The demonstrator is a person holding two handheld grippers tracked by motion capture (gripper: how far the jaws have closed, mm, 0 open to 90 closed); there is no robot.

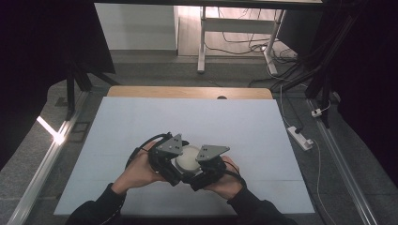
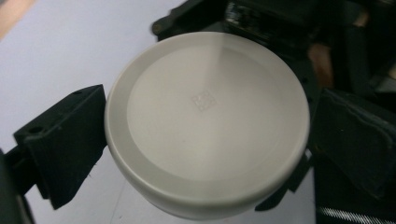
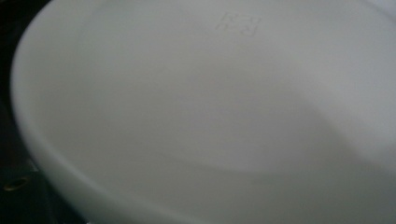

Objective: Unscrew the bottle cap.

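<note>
A white round dish (image 1: 187, 158) sits low over the pale blue table mat (image 1: 141, 122), near its front middle, between my two grippers. Its flat face with a small embossed square mark (image 2: 204, 101) is turned towards the cameras. My left gripper (image 1: 170, 157) has its black jaws on opposite sides of the dish (image 2: 205, 126), both pressed against its rim. My right gripper (image 1: 207, 165) is close on the dish's other side. The dish (image 3: 210, 112) is so near in the right gripper view that it hides that gripper's jaws, apart from a dark corner at the lower left.
The mat covers a wooden table whose far edge (image 1: 187, 92) shows beyond it. A white power strip (image 1: 300, 137) and cables lie on the floor to the right. A white desk frame (image 1: 202, 42) stands at the back.
</note>
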